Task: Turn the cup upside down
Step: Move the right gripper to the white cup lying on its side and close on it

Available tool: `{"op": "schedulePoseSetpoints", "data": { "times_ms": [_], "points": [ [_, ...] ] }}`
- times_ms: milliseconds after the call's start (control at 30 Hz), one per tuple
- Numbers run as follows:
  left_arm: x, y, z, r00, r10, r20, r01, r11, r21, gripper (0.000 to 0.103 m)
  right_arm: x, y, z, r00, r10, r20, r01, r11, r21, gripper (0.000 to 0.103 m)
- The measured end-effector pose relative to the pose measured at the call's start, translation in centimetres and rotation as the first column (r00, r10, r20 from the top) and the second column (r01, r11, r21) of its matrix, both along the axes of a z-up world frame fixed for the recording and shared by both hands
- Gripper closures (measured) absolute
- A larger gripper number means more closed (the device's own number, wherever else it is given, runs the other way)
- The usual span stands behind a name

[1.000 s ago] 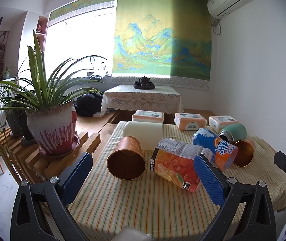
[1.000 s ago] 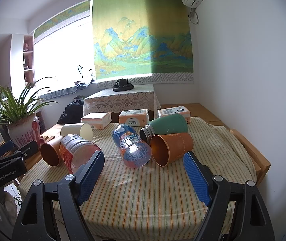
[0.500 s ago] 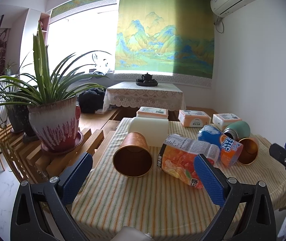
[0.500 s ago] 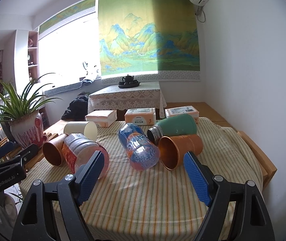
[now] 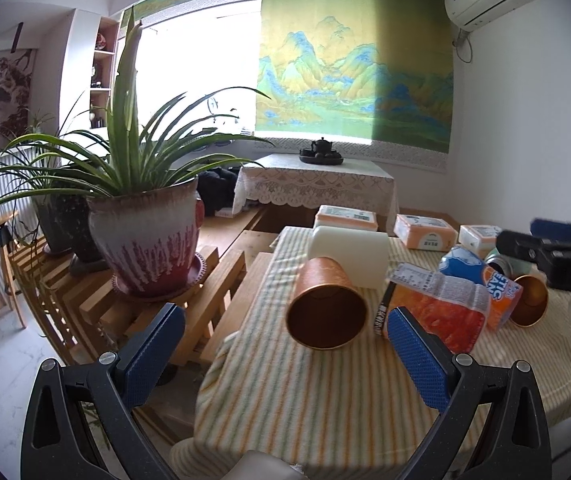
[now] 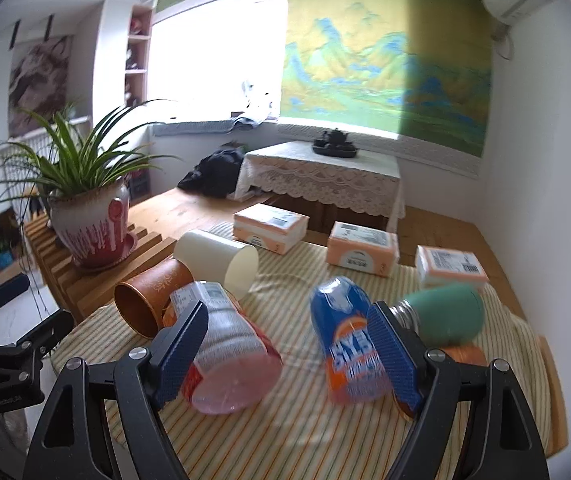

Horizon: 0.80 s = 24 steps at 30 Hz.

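Several cups lie on their sides on the striped tablecloth (image 5: 305, 392). A copper cup (image 5: 325, 304) lies with its mouth toward my left gripper (image 5: 285, 356), which is open and empty just in front of it. Behind it lies a cream cup (image 5: 349, 252). To the right lie a red-orange plastic cup (image 5: 437, 308), a blue-orange cup (image 5: 481, 284) and a second copper cup (image 5: 529, 300). My right gripper (image 6: 285, 348) is open and empty above the pink-red cup (image 6: 229, 356) and the blue-orange cup (image 6: 345, 344). The green flask (image 6: 445, 316) lies at the right.
A potted plant (image 5: 145, 236) stands on a wooden slatted rack left of the table. Three orange-white boxes (image 6: 357, 248) line the table's far edge. A lace-covered table with a teapot (image 5: 321, 148) stands behind. The white wall is at the right.
My left gripper has moved left and closer to the copper cup. My right gripper has swung left and forward over the cups, hiding most of the right copper cup.
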<state>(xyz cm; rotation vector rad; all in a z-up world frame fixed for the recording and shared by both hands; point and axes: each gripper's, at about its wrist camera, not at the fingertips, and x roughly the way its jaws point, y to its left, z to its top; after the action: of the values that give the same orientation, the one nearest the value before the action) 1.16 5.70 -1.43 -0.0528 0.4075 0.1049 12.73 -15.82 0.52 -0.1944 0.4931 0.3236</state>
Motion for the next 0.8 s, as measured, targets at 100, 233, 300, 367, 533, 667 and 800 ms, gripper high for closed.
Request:
{"op": "schedulePoseSetpoints", "data": {
  "times_ms": [100, 233, 300, 367, 533, 667, 800],
  "points": [
    [-0.2, 0.6, 0.4, 1.0, 0.015, -0.002, -0.015, 1.0, 0.015, 0.001, 2.9, 1.5, 0.9, 0.993, 0.094, -0.069, -0.099, 0.993, -0.065, 0.025],
    [-0.4, 1.5, 0.1, 0.999, 0.043, -0.008, -0.043, 0.999, 0.001, 0.001, 6.7, 5.5, 1.6, 0.966, 0.21, -0.153, -0.24, 0.947, -0.215, 0.025],
    [-0.5, 2.1, -0.2, 0.998, 0.059, -0.018, -0.059, 0.998, -0.001, 0.001, 7.8, 7.6, 1.4, 0.947, 0.256, -0.194, -0.303, 0.913, -0.274, 0.025],
    [-0.5, 2.7, -0.4, 0.997, 0.073, -0.035, -0.074, 0.997, -0.002, 0.001, 9.2, 9.6, 0.9, 0.926, 0.286, -0.246, -0.356, 0.881, -0.312, 0.025],
    [-0.8, 4.5, -0.7, 0.993, 0.113, -0.042, -0.113, 0.994, -0.004, 0.001, 12.6, 13.3, -1.5, 0.874, 0.319, -0.367, -0.459, 0.791, -0.405, 0.025],
    [-0.5, 6.0, -1.2, 0.988, 0.144, -0.052, -0.145, 0.989, -0.018, 0.001, 15.1, 14.8, -2.9, 0.828, 0.333, -0.451, -0.525, 0.744, -0.414, 0.025],
    [0.3, 7.1, -1.9, 0.984, 0.163, -0.077, -0.166, 0.986, -0.032, 0.001, 16.9, 15.9, -4.1, 0.788, 0.343, -0.512, -0.58, 0.692, -0.429, 0.025]
  ]
}}
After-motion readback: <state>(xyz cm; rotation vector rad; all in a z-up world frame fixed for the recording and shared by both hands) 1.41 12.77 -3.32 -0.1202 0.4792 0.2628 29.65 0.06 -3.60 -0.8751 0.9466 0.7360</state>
